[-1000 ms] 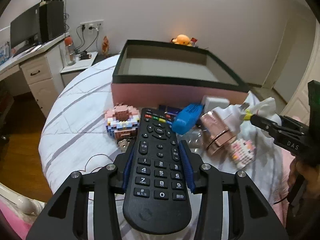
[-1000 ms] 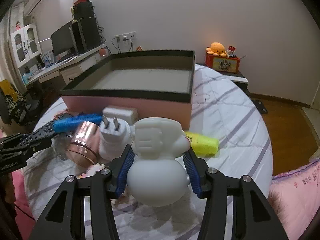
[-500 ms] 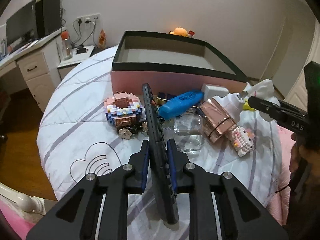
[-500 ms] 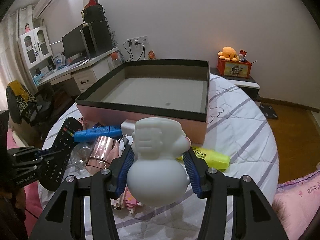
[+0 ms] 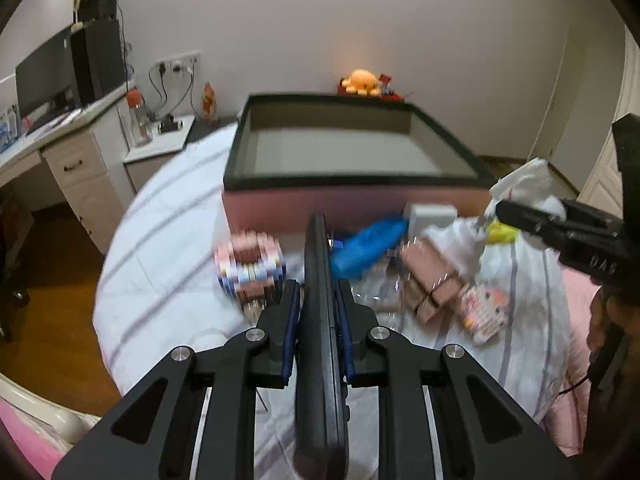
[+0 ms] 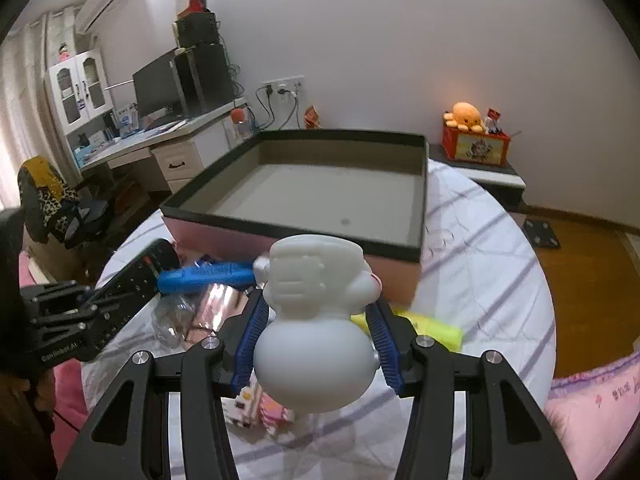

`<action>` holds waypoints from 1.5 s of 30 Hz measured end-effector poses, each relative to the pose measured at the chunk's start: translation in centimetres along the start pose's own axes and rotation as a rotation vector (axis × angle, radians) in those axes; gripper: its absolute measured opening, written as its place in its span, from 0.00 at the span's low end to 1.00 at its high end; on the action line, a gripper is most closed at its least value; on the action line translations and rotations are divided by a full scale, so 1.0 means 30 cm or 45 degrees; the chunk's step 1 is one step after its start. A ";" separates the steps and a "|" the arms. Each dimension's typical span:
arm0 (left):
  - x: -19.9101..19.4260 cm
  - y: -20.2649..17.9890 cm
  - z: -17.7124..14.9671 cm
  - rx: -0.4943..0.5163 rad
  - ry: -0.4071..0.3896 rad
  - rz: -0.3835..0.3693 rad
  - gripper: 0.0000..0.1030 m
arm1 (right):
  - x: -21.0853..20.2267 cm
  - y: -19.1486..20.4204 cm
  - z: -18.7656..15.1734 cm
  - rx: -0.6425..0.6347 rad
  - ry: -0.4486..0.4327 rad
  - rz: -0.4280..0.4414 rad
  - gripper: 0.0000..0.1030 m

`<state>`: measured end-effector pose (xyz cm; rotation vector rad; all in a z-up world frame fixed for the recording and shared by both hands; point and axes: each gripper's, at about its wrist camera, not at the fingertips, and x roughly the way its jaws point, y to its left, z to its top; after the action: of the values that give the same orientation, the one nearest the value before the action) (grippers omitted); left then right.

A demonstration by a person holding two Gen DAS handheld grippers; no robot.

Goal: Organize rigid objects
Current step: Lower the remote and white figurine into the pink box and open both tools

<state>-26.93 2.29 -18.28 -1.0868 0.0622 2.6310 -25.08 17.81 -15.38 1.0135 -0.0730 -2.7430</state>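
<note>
My left gripper point(image 5: 318, 294) is shut on a black remote control point(image 5: 319, 320), held on edge above the bed. In the right wrist view the same remote point(image 6: 136, 280) juts from the left gripper point(image 6: 94, 302) at the left. My right gripper point(image 6: 318, 312) is shut on a white figurine point(image 6: 314, 328), lifted clear of the pile. Ahead of both stands a wide, shallow box point(image 5: 352, 184) with a black rim and pink sides point(image 6: 280, 246); its inside is bare.
Loose items lie before the box: a block-built toy point(image 5: 250, 264), a blue marker point(image 5: 366, 246), a rose-gold case point(image 5: 430, 278), a white plug point(image 5: 430, 214), a pink block figure point(image 5: 484, 310), a yellow highlighter point(image 6: 432, 330). A desk point(image 5: 68, 156) stands left.
The left gripper closed and the remote turned from lying flat, keys up, to standing on edge between the pads. Both grippers have risen slightly with what they hold.
</note>
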 end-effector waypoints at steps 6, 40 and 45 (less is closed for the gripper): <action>-0.029 0.007 0.069 -0.019 -0.066 -0.017 0.17 | 0.012 0.033 0.063 -0.045 -0.027 0.031 0.50; 0.380 -0.010 0.393 -0.044 -0.024 -0.005 0.19 | 0.391 -0.040 0.254 -0.033 0.178 0.015 0.52; 0.336 0.037 0.376 -0.118 -0.073 0.114 0.60 | 0.356 -0.039 0.263 -0.013 0.131 -0.025 0.64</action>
<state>-41.73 5.46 -17.33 -1.0602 -0.0238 2.7679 -38.31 16.41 -16.32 1.1566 -0.0325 -2.7007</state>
